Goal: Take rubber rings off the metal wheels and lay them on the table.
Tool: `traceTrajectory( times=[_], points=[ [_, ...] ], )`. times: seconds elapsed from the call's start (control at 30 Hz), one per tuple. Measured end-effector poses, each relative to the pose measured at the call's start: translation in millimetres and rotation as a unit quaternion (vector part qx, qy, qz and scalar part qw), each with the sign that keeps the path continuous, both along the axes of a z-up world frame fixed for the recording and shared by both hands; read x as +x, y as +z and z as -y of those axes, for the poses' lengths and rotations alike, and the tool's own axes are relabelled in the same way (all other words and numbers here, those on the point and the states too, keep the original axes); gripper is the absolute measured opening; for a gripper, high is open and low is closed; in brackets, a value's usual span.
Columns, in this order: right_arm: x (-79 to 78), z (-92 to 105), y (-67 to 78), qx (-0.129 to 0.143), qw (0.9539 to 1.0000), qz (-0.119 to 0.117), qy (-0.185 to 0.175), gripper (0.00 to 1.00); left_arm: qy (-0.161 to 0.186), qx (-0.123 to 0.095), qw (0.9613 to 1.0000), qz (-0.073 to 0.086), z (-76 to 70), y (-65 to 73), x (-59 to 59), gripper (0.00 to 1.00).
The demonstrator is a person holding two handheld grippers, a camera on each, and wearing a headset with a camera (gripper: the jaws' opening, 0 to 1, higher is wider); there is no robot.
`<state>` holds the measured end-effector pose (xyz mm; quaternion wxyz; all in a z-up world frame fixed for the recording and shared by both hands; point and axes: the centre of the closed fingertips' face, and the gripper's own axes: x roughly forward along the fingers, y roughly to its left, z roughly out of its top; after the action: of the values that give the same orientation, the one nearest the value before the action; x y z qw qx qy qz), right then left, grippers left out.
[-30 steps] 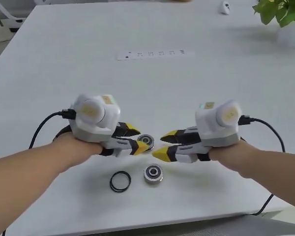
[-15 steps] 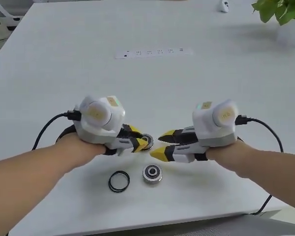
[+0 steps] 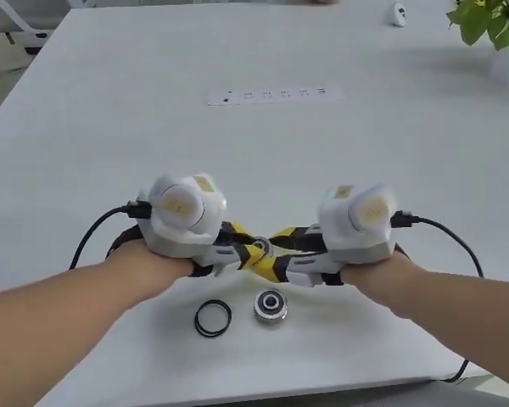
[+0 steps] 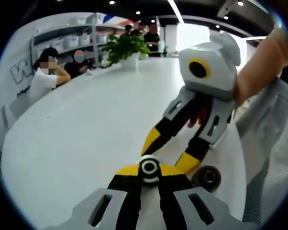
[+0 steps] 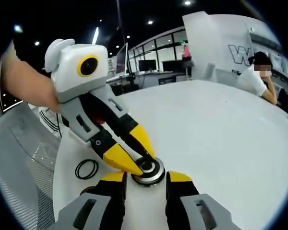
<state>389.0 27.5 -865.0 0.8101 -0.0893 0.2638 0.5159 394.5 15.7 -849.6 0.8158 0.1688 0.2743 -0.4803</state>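
My left gripper (image 3: 244, 253) is shut on a metal wheel (image 3: 258, 247) and holds it just above the white table (image 3: 339, 144). My right gripper (image 3: 270, 259) meets it from the right, open, with a yellow-tipped jaw on each side of that wheel. In the right gripper view the wheel (image 5: 149, 170) sits between my right gripper (image 5: 147, 178) jaws while the left gripper (image 5: 134, 165) pinches it. In the left gripper view my left gripper (image 4: 150, 171) clamps the wheel (image 4: 149, 167) and the right gripper (image 4: 169, 152) stands spread. A loose black rubber ring (image 3: 212, 318) and a second wheel (image 3: 271, 305) lie below.
A white power strip (image 3: 271, 93) lies mid-table, a green plant (image 3: 490, 20) stands at the far right corner, and a small white object (image 3: 397, 13) sits near it. Black cables (image 3: 93, 233) trail from both grippers. The table's front edge runs just below the ring.
The two grippers have closed in on each other. The right gripper's open jaws now straddle the wheel that the left gripper holds. The ring and the second wheel stayed put.
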Motion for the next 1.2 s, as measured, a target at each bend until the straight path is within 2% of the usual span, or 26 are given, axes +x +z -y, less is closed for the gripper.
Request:
traceTrajectory(
  times=[0.2,0.43,0.77,0.9,1.03,1.2],
  points=[
    [-0.3,-1.6,-1.1,0.000,1.0000,0.008,-0.003,0.29,0.006,-0.001,1.0000,0.000,-1.1,0.1,0.5,0.13],
    [-0.9,3.7,1.7,-0.001,0.9999,0.015,-0.001,0.23,0.009,-0.003,1.0000,0.000,-1.5,0.3,1.1,0.13],
    [-2.9,8.3,1.8,-0.002,0.9999,0.011,0.001,0.20,0.010,-0.005,0.9999,-0.001,-0.9,0.8,1.2,0.13],
    [-3.7,10.2,2.7,0.000,1.0000,0.006,0.003,0.20,0.010,-0.005,0.9999,-0.002,-0.5,0.9,1.2,0.13],
    [-1.5,10.6,2.7,-0.001,1.0000,0.009,-0.002,0.27,0.010,-0.006,0.9999,-0.002,-0.6,0.6,1.5,0.13],
    [-1.1,5.7,4.1,0.003,0.9999,0.010,-0.002,0.27,0.010,-0.005,0.9999,-0.003,-0.7,0.4,1.7,0.13]
  ],
)
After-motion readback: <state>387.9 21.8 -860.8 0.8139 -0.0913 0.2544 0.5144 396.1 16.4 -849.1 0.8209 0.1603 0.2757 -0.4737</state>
